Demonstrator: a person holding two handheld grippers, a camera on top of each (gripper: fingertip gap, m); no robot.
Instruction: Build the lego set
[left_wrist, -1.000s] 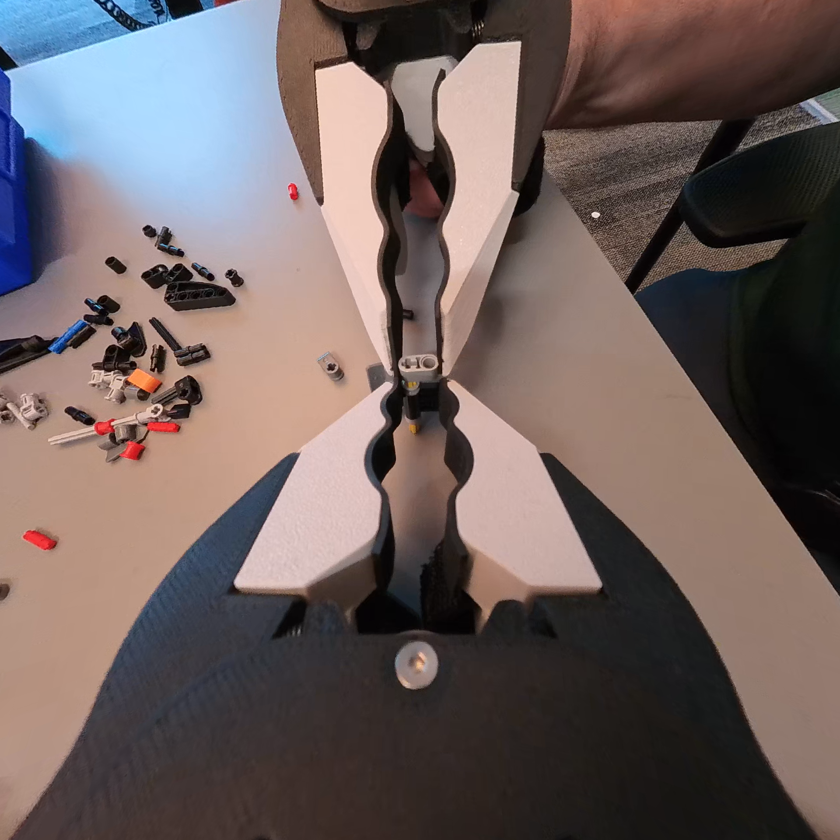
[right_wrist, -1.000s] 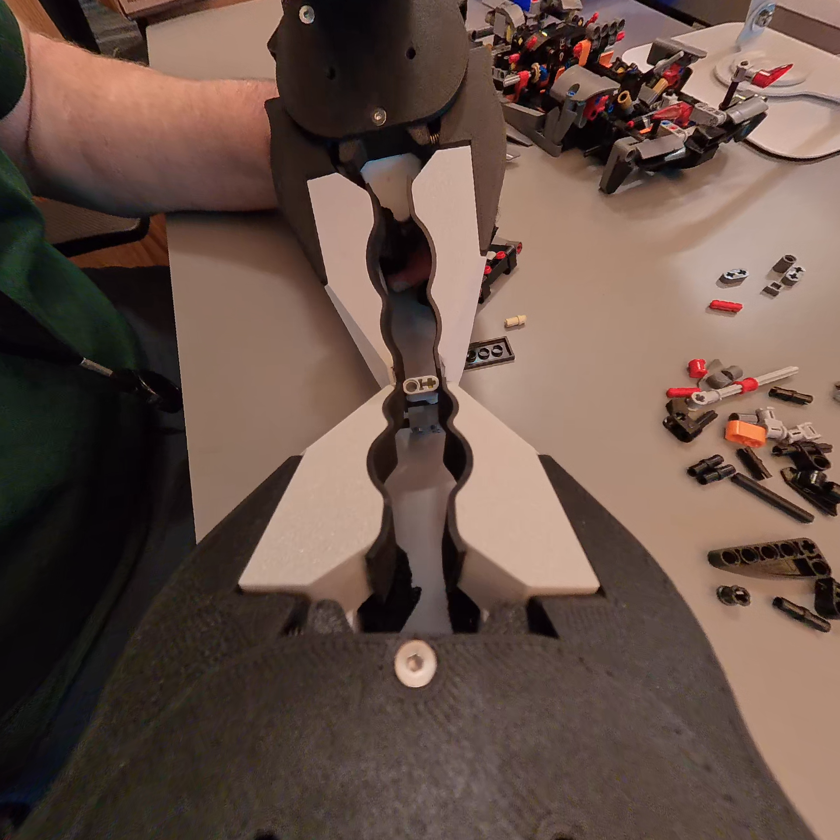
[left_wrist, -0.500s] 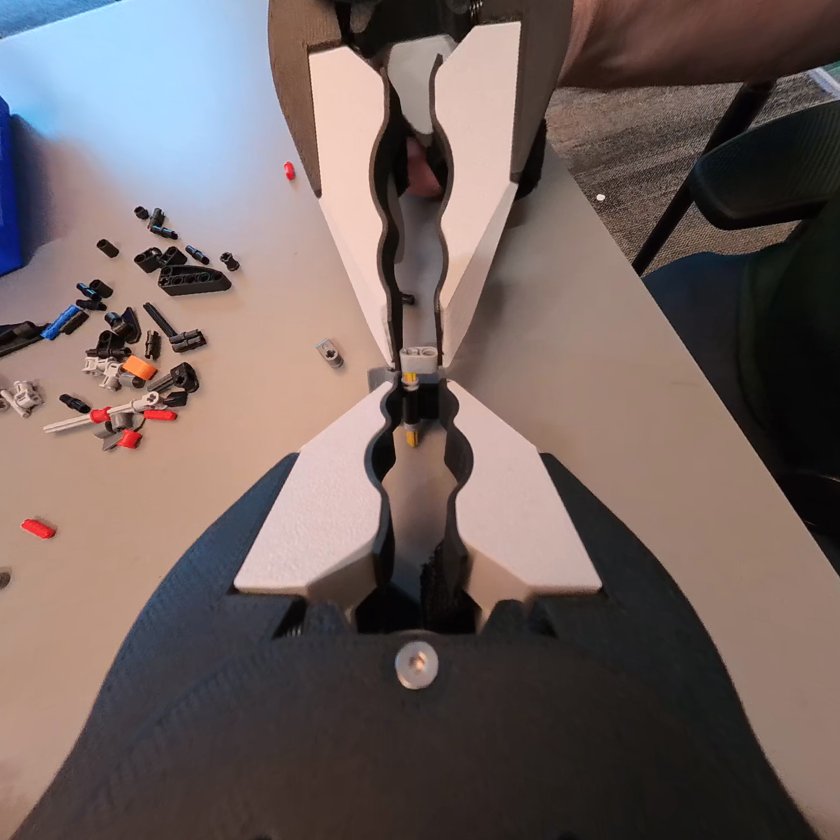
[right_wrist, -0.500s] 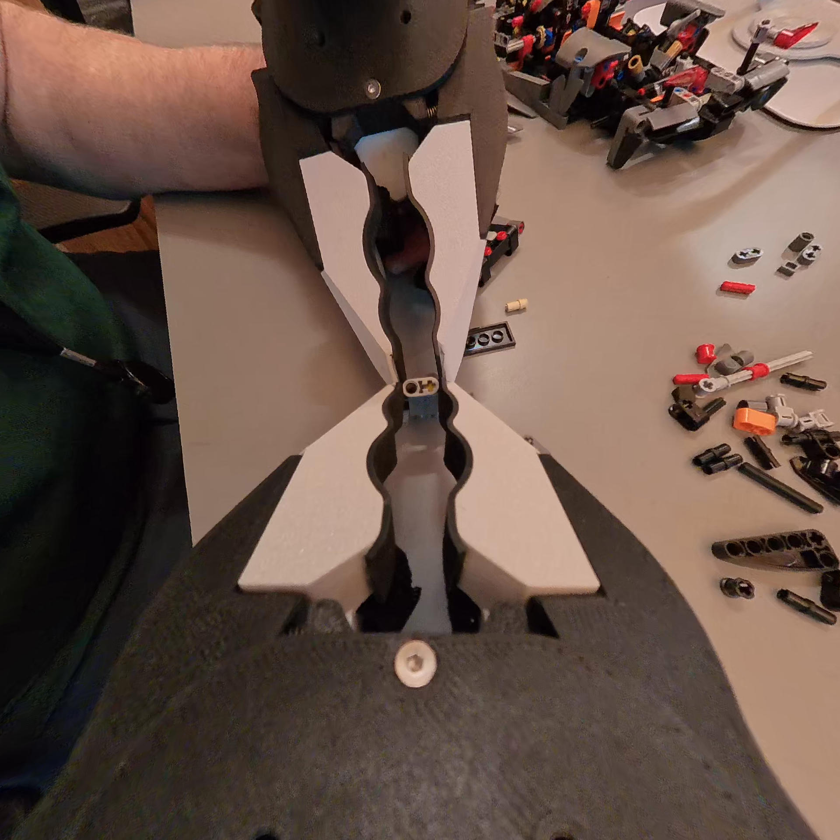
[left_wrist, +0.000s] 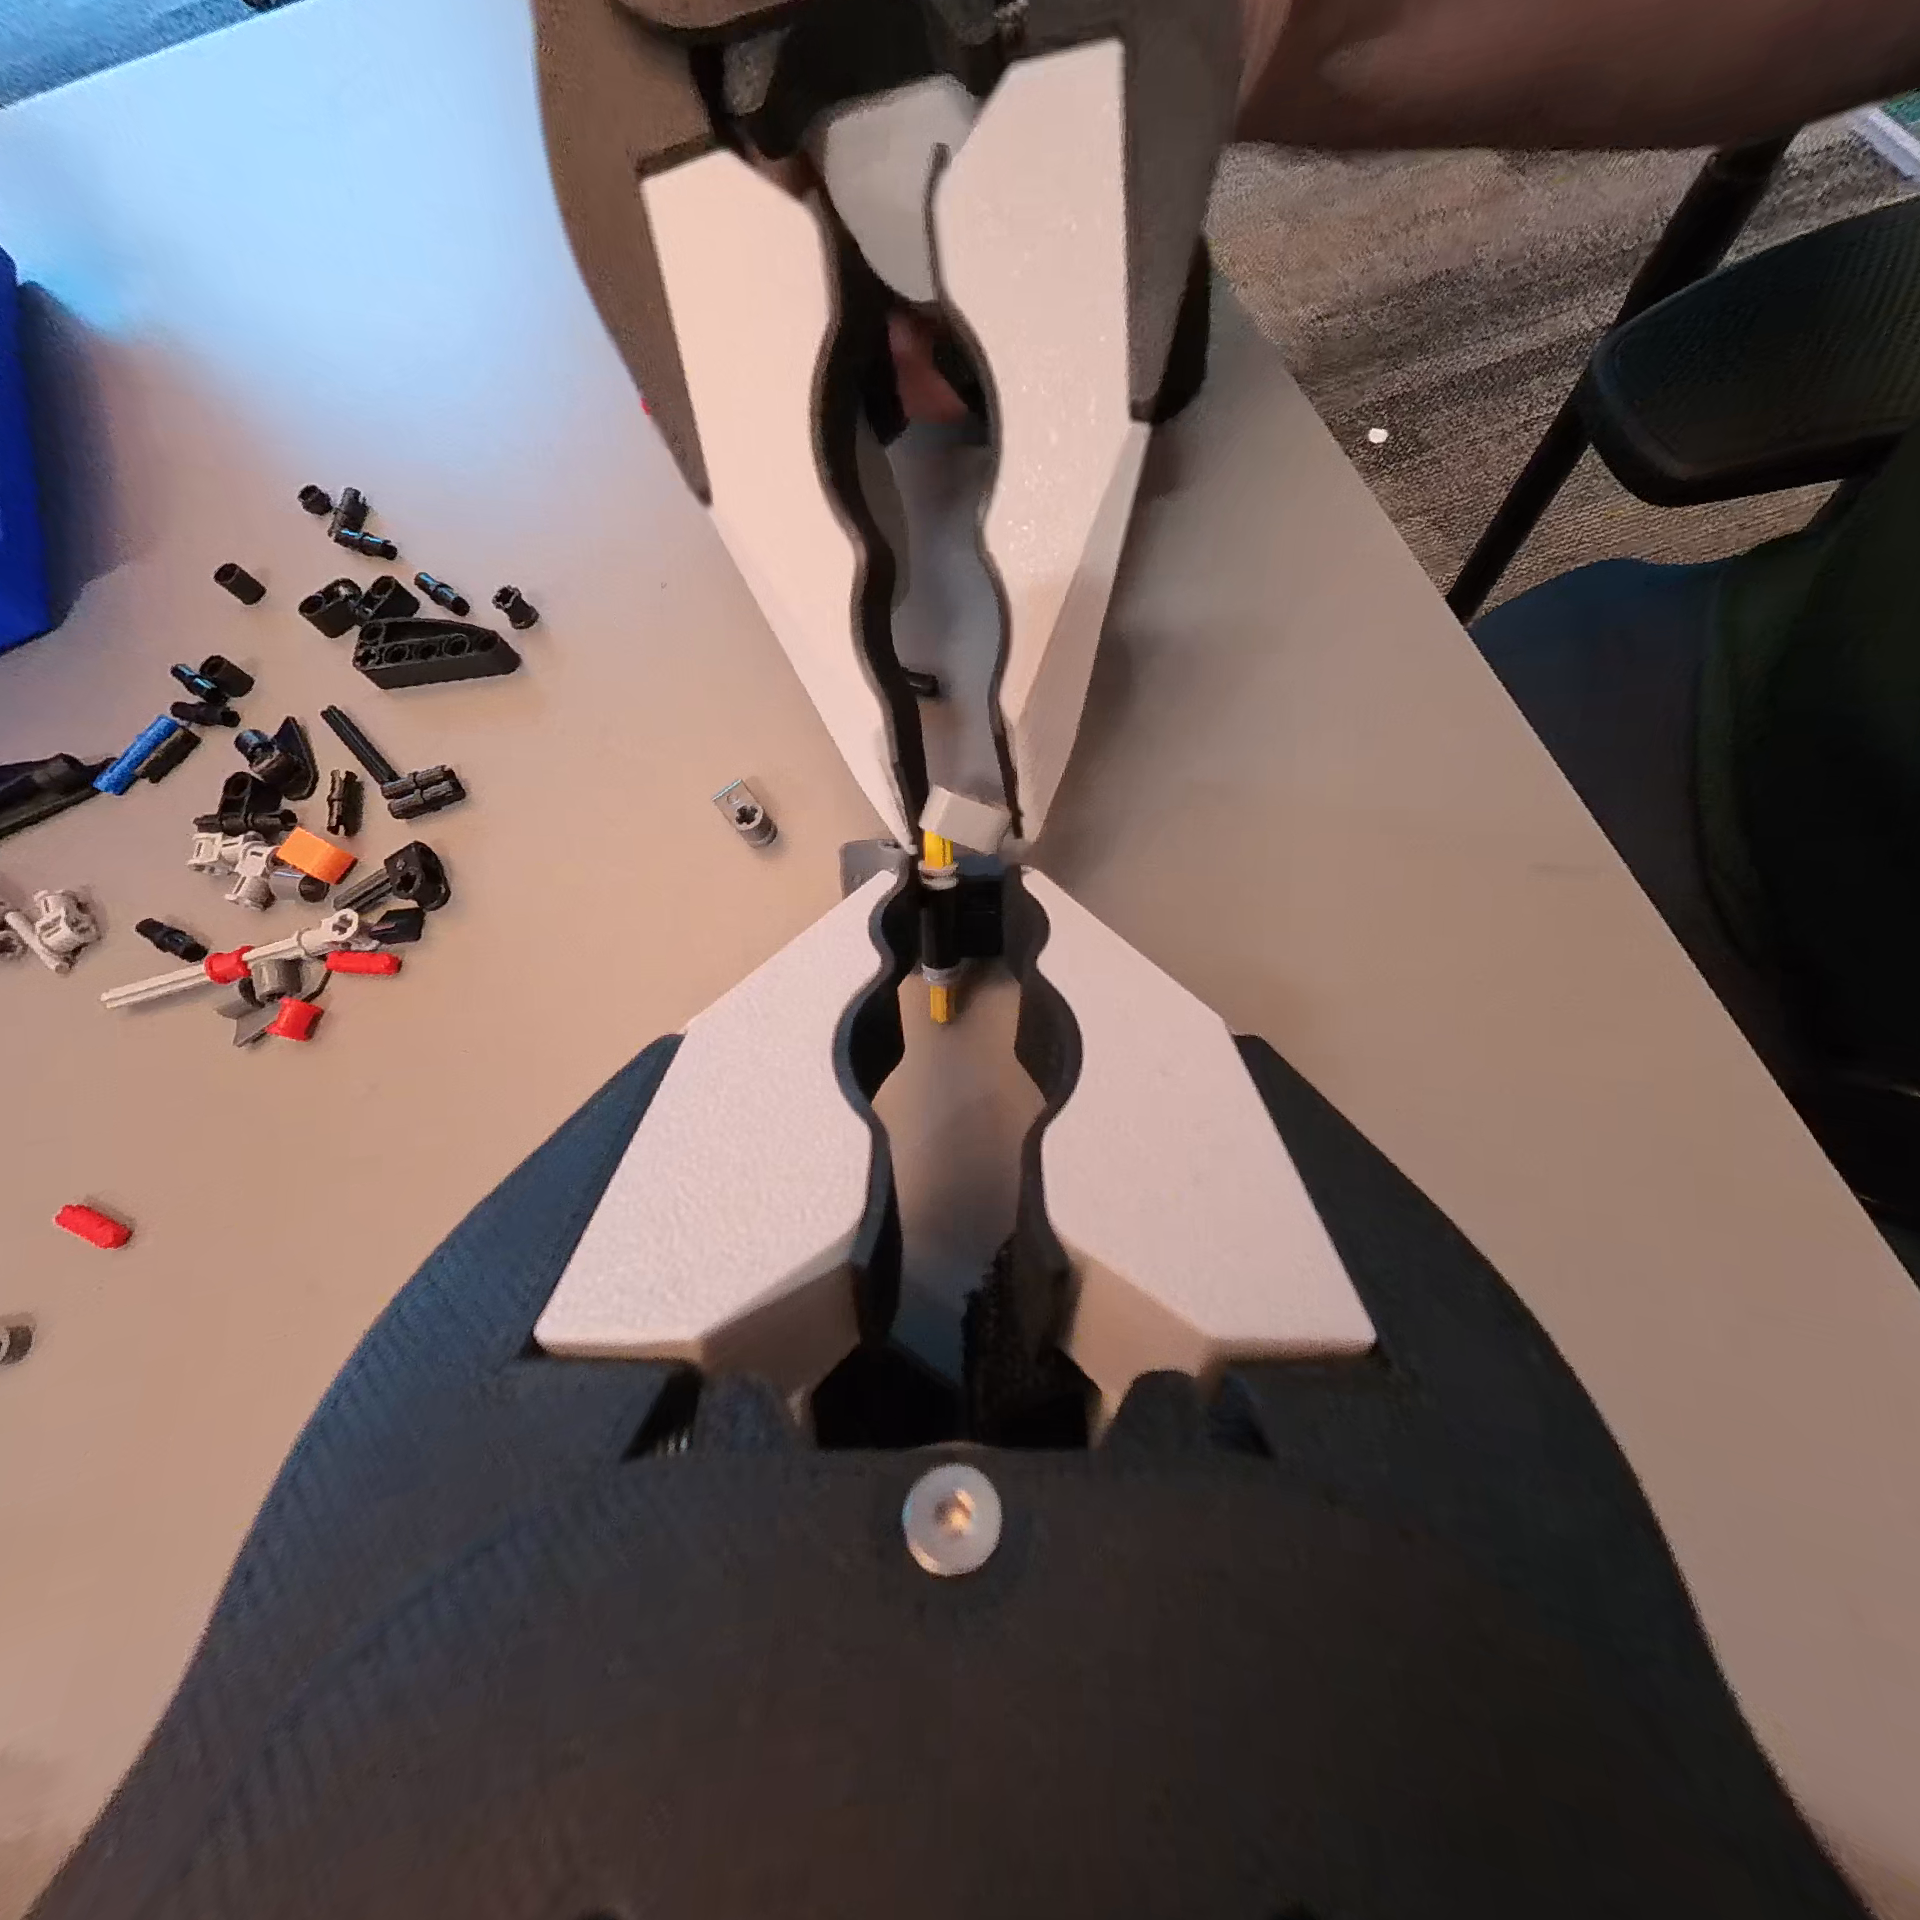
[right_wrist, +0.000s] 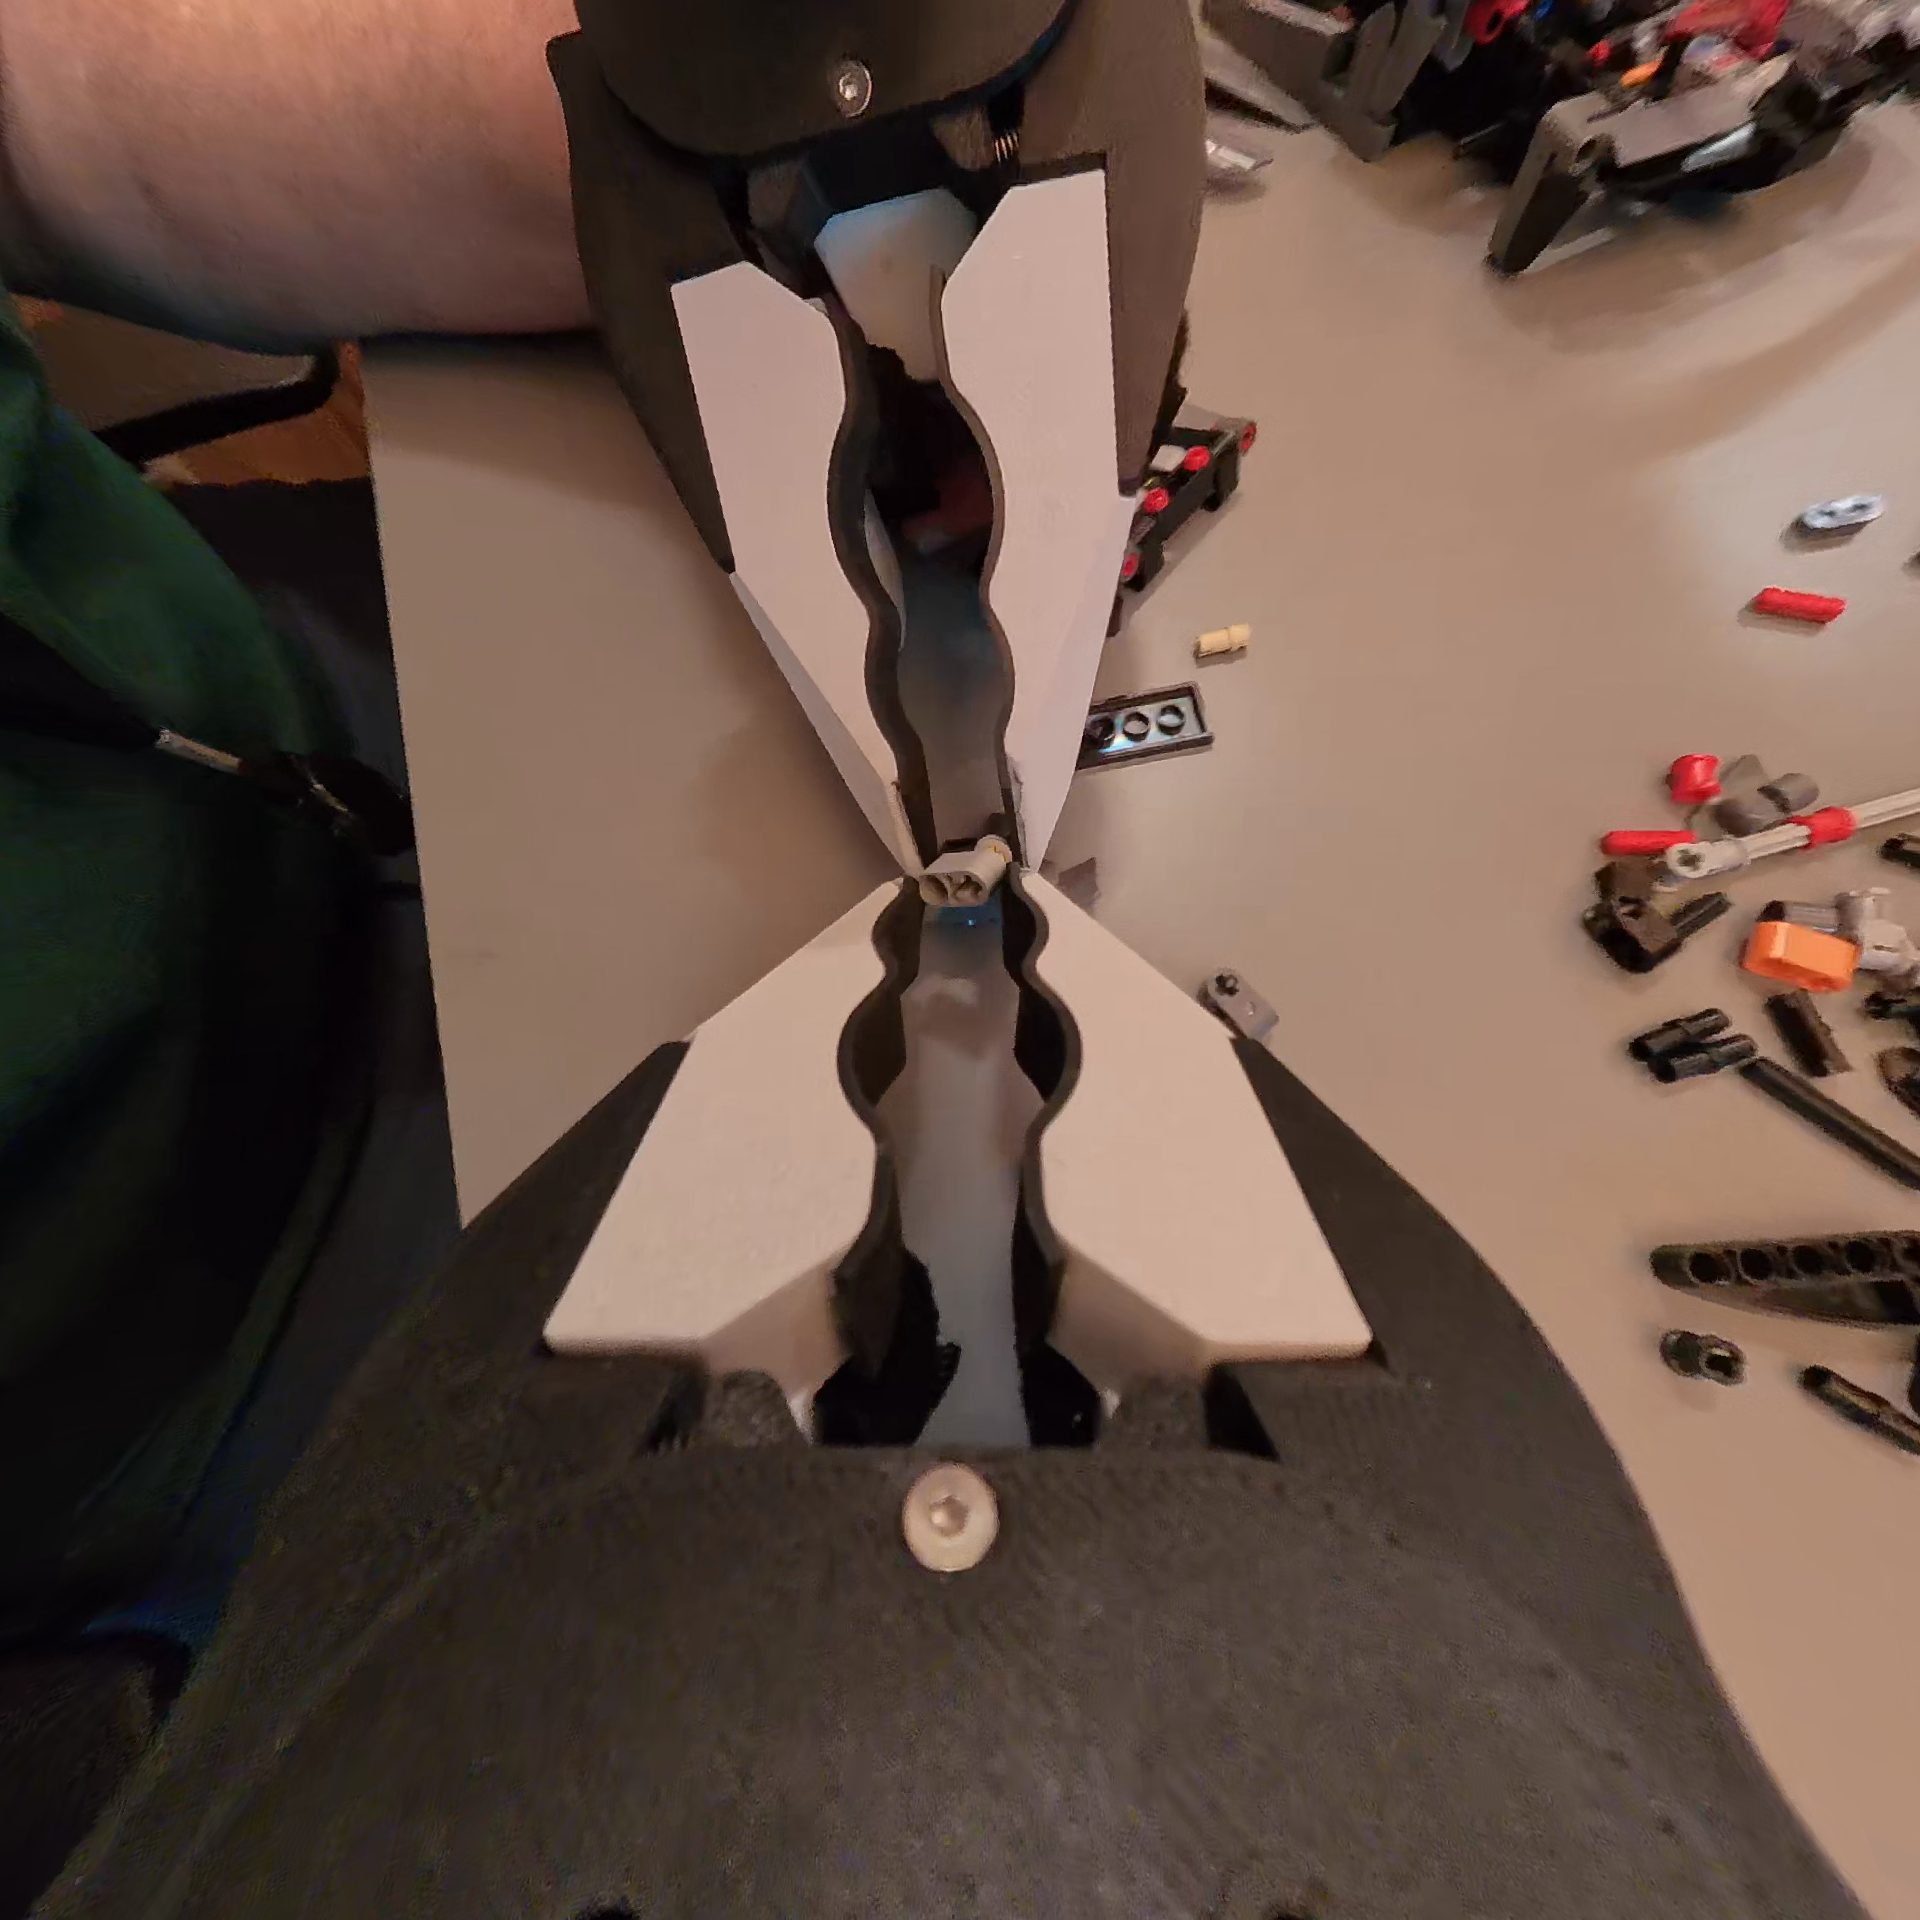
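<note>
In the left wrist view my left gripper (left_wrist: 961, 899) is shut on a small black part with a yellow axle (left_wrist: 943, 935) through it. My right gripper (left_wrist: 966, 831) comes in from the top, tip to tip with it, and is shut on a small light grey connector (left_wrist: 966, 814) sitting tilted on the axle's far end. In the right wrist view the right gripper (right_wrist: 961, 896) holds the grey connector (right_wrist: 961, 878), its two holes facing the camera, against the tips of the left gripper (right_wrist: 961, 826). Both are a little above the grey table (left_wrist: 1299, 883).
Loose black, red, grey and orange parts (left_wrist: 301, 831) lie on the left; a blue box (left_wrist: 21, 468) stands at the far left. A small grey part (left_wrist: 746, 812) lies near the tips. A partly built model (right_wrist: 1662, 114), a black plate (right_wrist: 1143, 722) and a tan pin (right_wrist: 1223, 641) show. The table edge and a chair (left_wrist: 1766, 343) are close. The tips of both grippers are at nearly the same place. Left tips and right tips are each some 6 cm from the black plate (right_wrist: 1143, 722).
The two grippers have stayed tip to tip. The grey connector has tilted on the yellow axle, and the right gripper has rolled a little. Both views have shifted slightly.
</note>
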